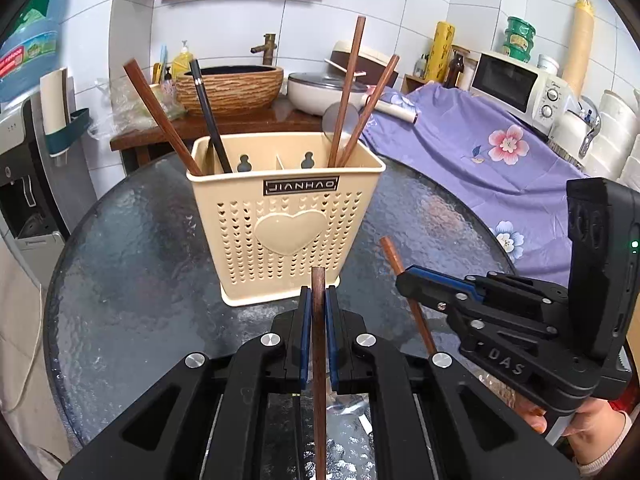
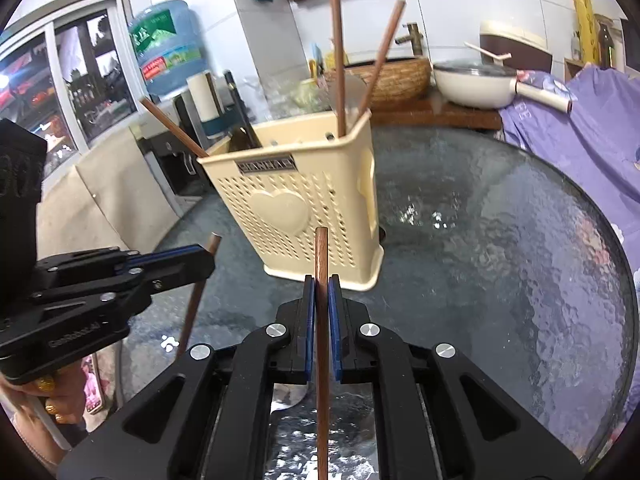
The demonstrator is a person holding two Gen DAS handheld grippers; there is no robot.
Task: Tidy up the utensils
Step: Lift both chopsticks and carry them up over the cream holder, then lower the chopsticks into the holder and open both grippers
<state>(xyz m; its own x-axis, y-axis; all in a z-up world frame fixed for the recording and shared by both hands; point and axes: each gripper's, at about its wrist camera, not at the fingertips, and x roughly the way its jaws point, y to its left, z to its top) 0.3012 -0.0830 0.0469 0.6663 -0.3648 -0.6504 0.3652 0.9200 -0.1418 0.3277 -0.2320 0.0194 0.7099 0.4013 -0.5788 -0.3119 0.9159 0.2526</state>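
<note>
**Two chopsticks aloft, one narrow holder to hit**

You held a brown wooden chopstick (image 1: 319, 344) clenched in the left gripper (image 1: 319, 300) and a second chopstick (image 2: 322, 320) clamped the same way in the right gripper (image 2: 322, 292), both poised above the round pebbled-glass table (image 1: 132, 240), just short of the cream utensil holder (image 1: 286, 220). Four sticks already leaned in its two compartments, three wooden (image 1: 348, 88) and one black (image 1: 210, 116). Each stick was pinched by thin blue pads, so a slim, smooth shaft could have pivoted or slid as you tipped it. The holder was light perforated plastic with a raised heart; a tip catching its rim or the leaning sticks could have nudged or toppled it on the slick glass. With both grippers side by side, the two sticks could also have crossed.
</note>
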